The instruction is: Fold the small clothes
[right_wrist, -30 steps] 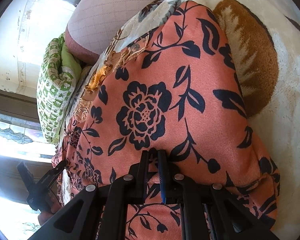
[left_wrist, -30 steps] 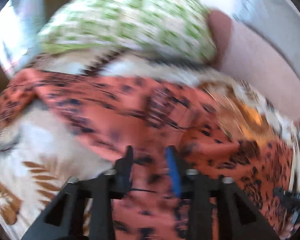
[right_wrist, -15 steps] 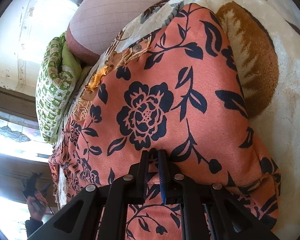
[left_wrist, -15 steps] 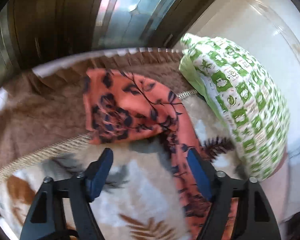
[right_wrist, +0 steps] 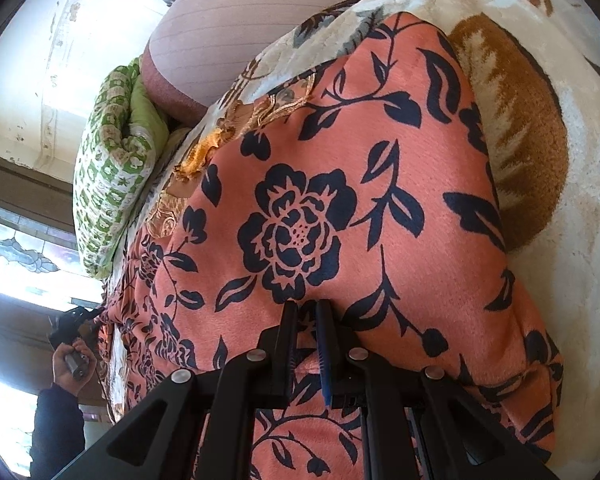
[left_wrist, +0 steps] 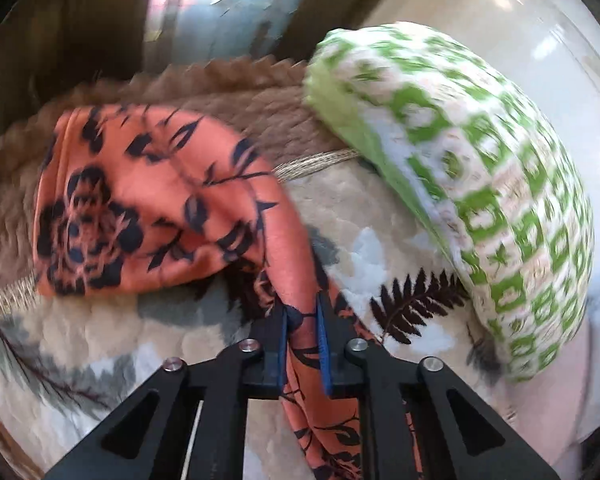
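An orange garment with a black flower print (right_wrist: 340,208) lies spread on a cream leaf-patterned blanket (right_wrist: 572,272). My right gripper (right_wrist: 306,312) is shut on its near edge. In the left wrist view the same garment (left_wrist: 148,204) runs from a bunched end on the left down to my left gripper (left_wrist: 302,312), which is shut on a narrow fold of it. The left gripper also shows far off in the right wrist view (right_wrist: 74,326), held in a hand at the garment's other end.
A green and white patterned pillow (left_wrist: 480,184) lies to the right on the blanket (left_wrist: 360,216); it also shows in the right wrist view (right_wrist: 108,168). A pink bolster (right_wrist: 236,36) lies behind it. A brown fringed blanket edge (left_wrist: 236,92) and a window (right_wrist: 16,248) lie beyond.
My left gripper, shut on the garment a second ago, opened and swung to the garment's far end, then shut on a fold there. The right gripper kept its hold and did not move.
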{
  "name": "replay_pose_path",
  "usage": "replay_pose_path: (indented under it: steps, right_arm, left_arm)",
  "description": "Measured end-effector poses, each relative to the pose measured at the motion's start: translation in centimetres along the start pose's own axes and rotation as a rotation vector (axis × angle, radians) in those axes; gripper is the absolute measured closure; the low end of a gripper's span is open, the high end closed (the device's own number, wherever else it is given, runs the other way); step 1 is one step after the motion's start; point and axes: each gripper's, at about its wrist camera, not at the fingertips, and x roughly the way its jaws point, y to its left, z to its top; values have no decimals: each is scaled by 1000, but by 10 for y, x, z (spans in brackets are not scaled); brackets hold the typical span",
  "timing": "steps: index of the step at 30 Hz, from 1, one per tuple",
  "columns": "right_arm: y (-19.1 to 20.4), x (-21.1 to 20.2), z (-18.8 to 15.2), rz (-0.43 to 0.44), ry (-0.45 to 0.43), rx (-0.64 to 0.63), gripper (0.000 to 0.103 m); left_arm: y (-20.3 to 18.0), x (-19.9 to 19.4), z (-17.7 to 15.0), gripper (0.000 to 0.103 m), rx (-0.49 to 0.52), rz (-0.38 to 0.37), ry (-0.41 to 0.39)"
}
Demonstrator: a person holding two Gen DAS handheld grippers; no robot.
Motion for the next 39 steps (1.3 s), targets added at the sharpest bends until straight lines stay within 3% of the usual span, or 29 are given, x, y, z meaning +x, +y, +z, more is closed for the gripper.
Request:
replay_pose_path:
  steps: [3,5,9,12,14,15,16,18,20,23,25,27,32,36,39]
  right_arm:
    - [3,0,0,-5,0,-7,91]
    - [3,0,0,-7,2,-9,91]
    - [5,1,0,-12,4,-11,91]
    - [6,0,0,-16,4,-15,91]
    - [6,0,0,-16,4,-18,91]
    - [6,0,0,-15,4,-16,91]
    - [6,-1,0,-12,6,-13,91]
    - [2,-3,0,8,17,12,91]
    - [-5,-6,0,32,32,48,91]
    - [-14,-9,0,71,60,105,91]
    - [-17,-11,0,82,70,118,91]
    - [-16,-10,-1,79,73,117,91]
    - [-15,-9,-1,72,73,120,91]
    - [-15,-8,-2,75,68,123,91]
    - [-18,-7,-1,85,68,129,91]
  left_arm:
    - [-23,-13,-1,96,79,-15,-32]
    - [-44,-32,-7,96,139,-64,-49]
    - [-92,-76,-35,96,289,-123,-73]
    - [-144,-118,-78,96,450,-182,-111]
    - [-187,-146,-131,95,608,-238,-124]
    - [-203,-157,-161,80,684,-267,-116]
    - [-222,-168,-204,46,804,-316,-74]
    - [-240,-180,-271,16,1013,-356,-8]
    - [-242,-193,-344,16,1283,-340,-38]
    - [-222,-199,-375,16,1427,-313,-113]
    - [-205,-192,-355,16,1378,-260,-101]
    - [-187,-186,-324,16,1266,-206,-84]
    - [-142,-153,-208,16,888,-73,-99]
    - [-148,-130,-182,16,782,-92,-10]
    - [-173,-106,-184,16,688,-187,121]
